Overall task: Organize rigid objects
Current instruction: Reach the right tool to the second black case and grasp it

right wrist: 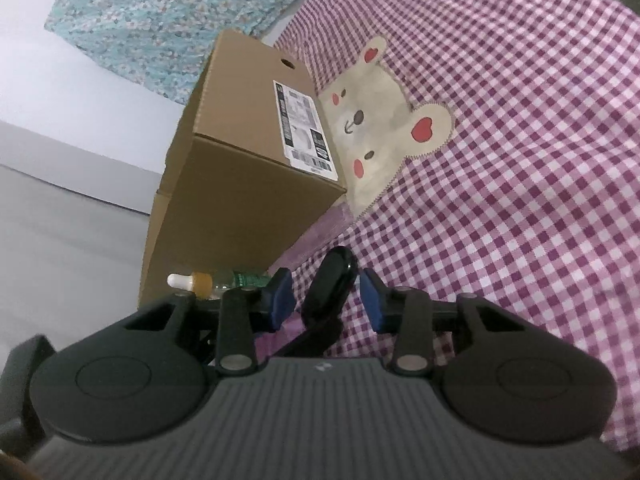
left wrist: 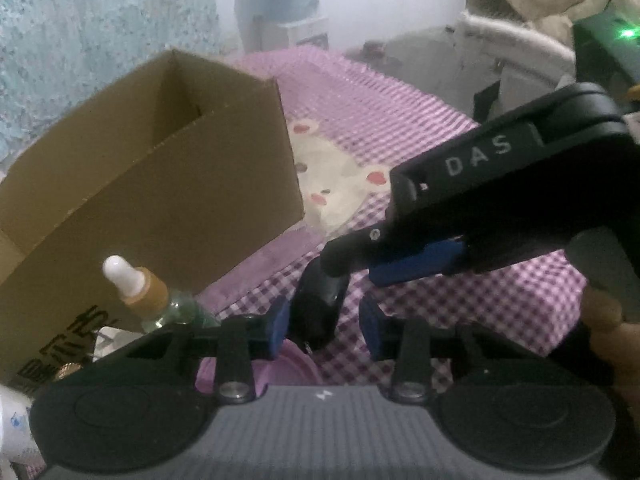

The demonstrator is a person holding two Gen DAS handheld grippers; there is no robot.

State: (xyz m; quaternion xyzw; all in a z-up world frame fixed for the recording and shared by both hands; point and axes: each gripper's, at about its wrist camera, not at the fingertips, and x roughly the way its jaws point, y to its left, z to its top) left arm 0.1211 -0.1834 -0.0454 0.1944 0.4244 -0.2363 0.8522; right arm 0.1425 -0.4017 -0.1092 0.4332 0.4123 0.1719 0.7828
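A black oblong object point(left wrist: 318, 312) lies on the purple checked bedspread, between the blue pads of my left gripper point(left wrist: 325, 326), which is open around it. My right gripper point(left wrist: 400, 262) comes in from the right, its tip over the same black object. In the right wrist view the black object point(right wrist: 334, 280) sits between the open pads of my right gripper point(right wrist: 327, 300), with gaps on both sides. An open brown cardboard box point(left wrist: 160, 184) stands to the left, also seen in the right wrist view point(right wrist: 240, 184). A dropper bottle point(left wrist: 152, 292) with a white tip lies beside the box.
The bedspread point(right wrist: 520, 160) has a bear patch point(left wrist: 332, 168). Small white items lie at the lower left point(left wrist: 16, 420). Coats and a device with a green light point(left wrist: 626, 34) are at the back right. A patterned curtain point(right wrist: 160, 12) hangs behind the box.
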